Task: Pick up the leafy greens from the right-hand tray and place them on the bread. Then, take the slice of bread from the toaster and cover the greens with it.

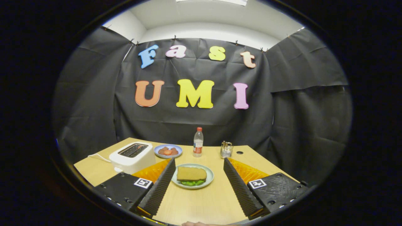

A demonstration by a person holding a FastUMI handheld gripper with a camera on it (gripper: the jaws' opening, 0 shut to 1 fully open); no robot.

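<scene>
On the left of the tabletop [201, 204] the toaster [132, 157] shows open slots with no slice visible. Just right, the plate [209, 180] lies ahead of the wide-spread, empty tongs [199, 179], carrying the top bread slice [191, 173] over the greens [191, 183], its long axis running left to right. Both steps look finished; the next move is likely only to withdraw.

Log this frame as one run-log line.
hand-held gripper: open, holds nothing | top bread: over greens on plate, between fingers | toaster: slots look empty | stage: sandwich closed
</scene>
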